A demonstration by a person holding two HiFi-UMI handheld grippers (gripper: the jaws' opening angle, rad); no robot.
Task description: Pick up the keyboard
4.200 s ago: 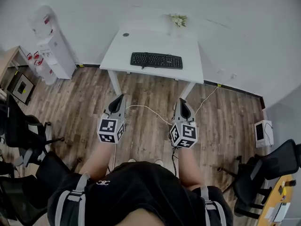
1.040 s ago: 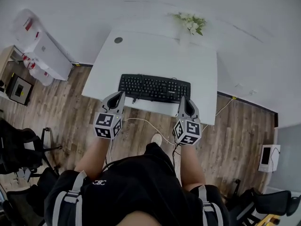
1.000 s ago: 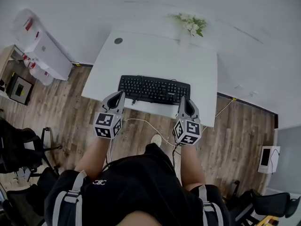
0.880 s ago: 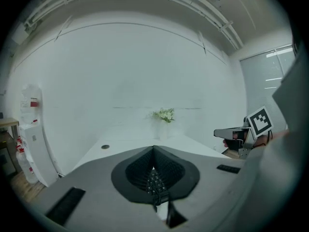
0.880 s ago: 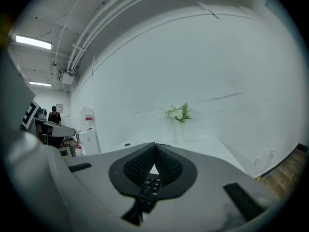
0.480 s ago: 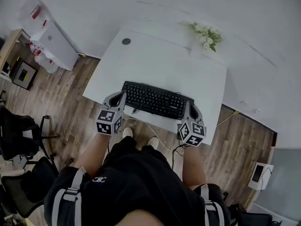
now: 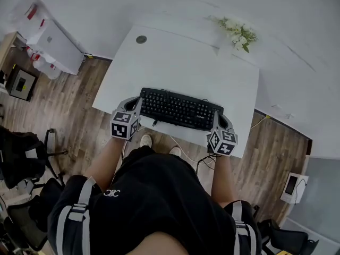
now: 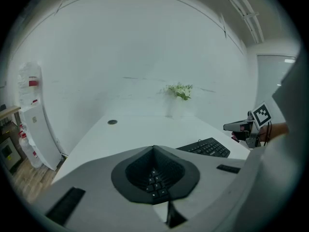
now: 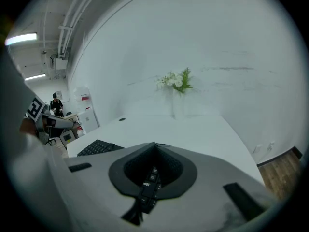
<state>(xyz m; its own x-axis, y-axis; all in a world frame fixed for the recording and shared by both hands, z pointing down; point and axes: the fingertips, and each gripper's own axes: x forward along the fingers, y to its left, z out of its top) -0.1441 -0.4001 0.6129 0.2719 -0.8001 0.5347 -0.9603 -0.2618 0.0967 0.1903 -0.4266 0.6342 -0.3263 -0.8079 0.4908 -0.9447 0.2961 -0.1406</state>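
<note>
A black keyboard [image 7: 178, 109] lies across the near part of the white table [image 7: 186, 62]. My left gripper [image 7: 139, 101] is at the keyboard's left end, and its jaws are shut with the tips together [image 8: 154, 148]. My right gripper [image 7: 216, 116] is at the right end, also shut [image 9: 155, 144]. Keys show through the window between each pair of pads. The keyboard [image 8: 205, 147] stretches away to the right in the left gripper view, and to the left in the right gripper view, as the keyboard [image 9: 96, 148]. Neither gripper visibly clamps it.
A vase of white flowers [image 7: 239, 33] stands at the table's far right corner. A round grommet [image 7: 141, 39] sits at the far left. A water dispenser [image 7: 50, 44] stands left of the table, and office chairs [image 7: 21, 158] are at my left. A cable [image 7: 183, 153] hangs below the table's front edge.
I have walked up to the table. Both grippers have moved forward and down, from in front of the table's edge to the two ends of the keyboard. Their jaws stay shut.
</note>
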